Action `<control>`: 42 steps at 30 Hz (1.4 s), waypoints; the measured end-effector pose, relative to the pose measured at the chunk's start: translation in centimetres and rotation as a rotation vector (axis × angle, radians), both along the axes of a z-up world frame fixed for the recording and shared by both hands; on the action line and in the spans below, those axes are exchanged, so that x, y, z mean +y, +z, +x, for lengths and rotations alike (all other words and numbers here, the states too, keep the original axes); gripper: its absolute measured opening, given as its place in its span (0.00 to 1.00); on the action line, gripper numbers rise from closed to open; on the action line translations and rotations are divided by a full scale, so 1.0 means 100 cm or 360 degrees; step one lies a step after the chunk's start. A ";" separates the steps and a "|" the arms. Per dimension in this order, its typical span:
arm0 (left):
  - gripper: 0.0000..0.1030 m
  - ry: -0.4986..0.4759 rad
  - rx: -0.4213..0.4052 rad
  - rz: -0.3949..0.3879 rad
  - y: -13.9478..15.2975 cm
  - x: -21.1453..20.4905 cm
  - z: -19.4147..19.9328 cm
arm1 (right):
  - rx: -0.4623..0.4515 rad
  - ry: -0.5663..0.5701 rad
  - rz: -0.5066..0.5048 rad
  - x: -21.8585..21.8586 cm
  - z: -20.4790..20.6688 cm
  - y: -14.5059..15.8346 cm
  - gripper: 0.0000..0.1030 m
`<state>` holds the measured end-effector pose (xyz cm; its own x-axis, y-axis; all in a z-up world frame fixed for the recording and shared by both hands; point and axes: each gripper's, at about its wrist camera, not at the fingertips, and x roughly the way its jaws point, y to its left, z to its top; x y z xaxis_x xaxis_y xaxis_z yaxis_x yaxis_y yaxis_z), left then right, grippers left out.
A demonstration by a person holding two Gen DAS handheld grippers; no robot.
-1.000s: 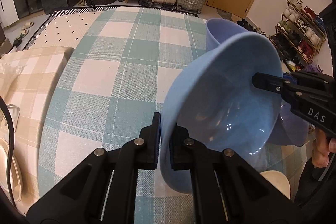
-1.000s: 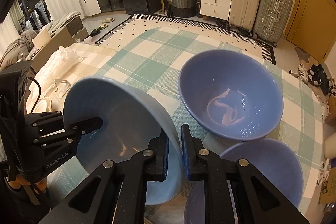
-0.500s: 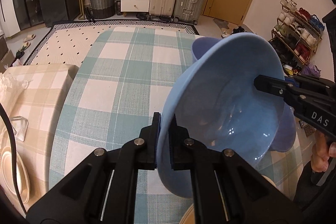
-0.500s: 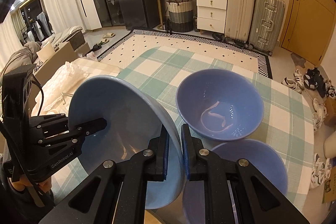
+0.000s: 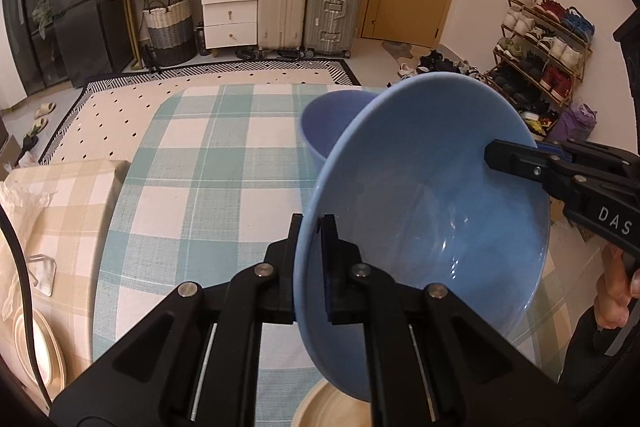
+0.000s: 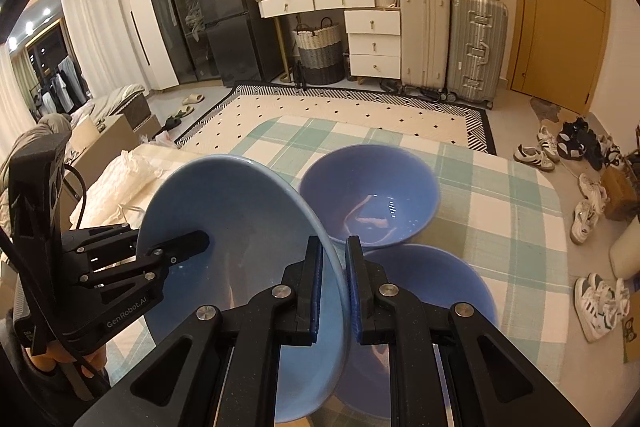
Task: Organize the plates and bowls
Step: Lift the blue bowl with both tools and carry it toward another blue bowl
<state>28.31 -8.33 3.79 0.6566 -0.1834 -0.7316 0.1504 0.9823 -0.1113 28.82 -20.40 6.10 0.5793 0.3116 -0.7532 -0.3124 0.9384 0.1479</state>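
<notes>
A large light-blue bowl hangs tilted above the green-checked table. My left gripper is shut on its near rim. My right gripper is shut on the opposite rim. In the right wrist view the same held bowl fills the lower left, with the right gripper clamped on its edge and the left gripper on the far edge. Two more blue bowls stand on the table below: a deeper one farther off and a wider one closer, partly hidden by the fingers.
A beige dish lies under the held bowl at the table's near edge. Cream plates rest on a beige-checked surface to the left. A person's hand grips the right handle. Suitcases, drawers and a shoe rack stand beyond the table.
Both grippers have risen together with the light-blue bowl held between them. The table and the two bowls on it now look smaller and farther below.
</notes>
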 end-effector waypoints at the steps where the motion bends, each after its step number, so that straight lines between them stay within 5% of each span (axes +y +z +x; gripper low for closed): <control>1: 0.05 -0.0016 -0.0004 0.0003 0.002 -0.006 0.000 | -0.0005 -0.0014 0.0005 -0.006 -0.003 0.002 0.12; 19: 0.06 -0.0224 -0.0019 0.0052 0.028 -0.116 0.008 | -0.0028 -0.0248 0.0049 -0.097 -0.021 0.021 0.12; 42: 0.07 -0.0286 0.0198 0.0064 -0.040 -0.141 0.069 | 0.0169 -0.0317 0.0050 -0.123 0.016 -0.044 0.12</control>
